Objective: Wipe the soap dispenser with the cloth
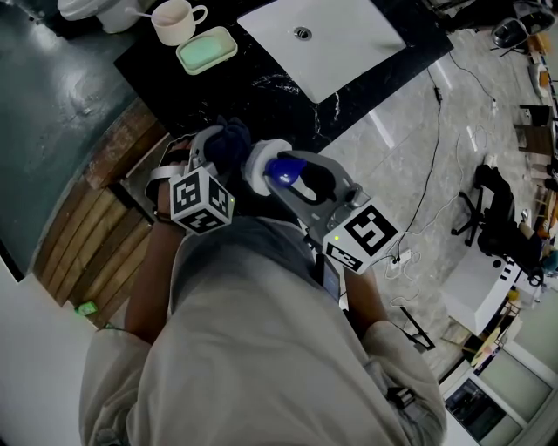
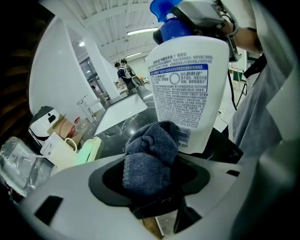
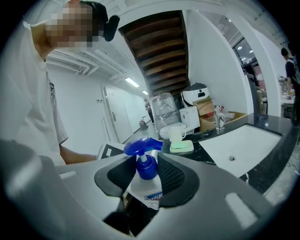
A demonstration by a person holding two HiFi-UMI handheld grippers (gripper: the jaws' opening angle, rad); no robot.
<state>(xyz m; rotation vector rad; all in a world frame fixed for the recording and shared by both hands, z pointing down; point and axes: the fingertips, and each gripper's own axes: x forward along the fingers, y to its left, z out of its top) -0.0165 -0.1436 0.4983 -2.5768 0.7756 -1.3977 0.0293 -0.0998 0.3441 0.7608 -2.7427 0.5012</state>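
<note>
The soap dispenser (image 2: 187, 89) is a white bottle with a blue pump head (image 3: 143, 149). My right gripper (image 3: 149, 174) is shut on its blue collar just below the pump, holding it up in front of the person's chest; in the head view the pump (image 1: 283, 171) shows between the right jaws. A dark blue-grey cloth (image 2: 151, 157) is bunched between the jaws of my left gripper (image 2: 152, 185), which is shut on it. The cloth presses against the lower back label of the bottle. In the head view the cloth (image 1: 228, 142) sits just left of the bottle.
A black marble counter (image 1: 366, 74) holds a white sink (image 1: 336, 43), a green soap dish (image 1: 207, 50) and a cream mug (image 1: 174, 21). Wooden slats (image 1: 96, 218) lie below left. Cables and chairs (image 1: 497, 218) stand on the tiled floor at the right.
</note>
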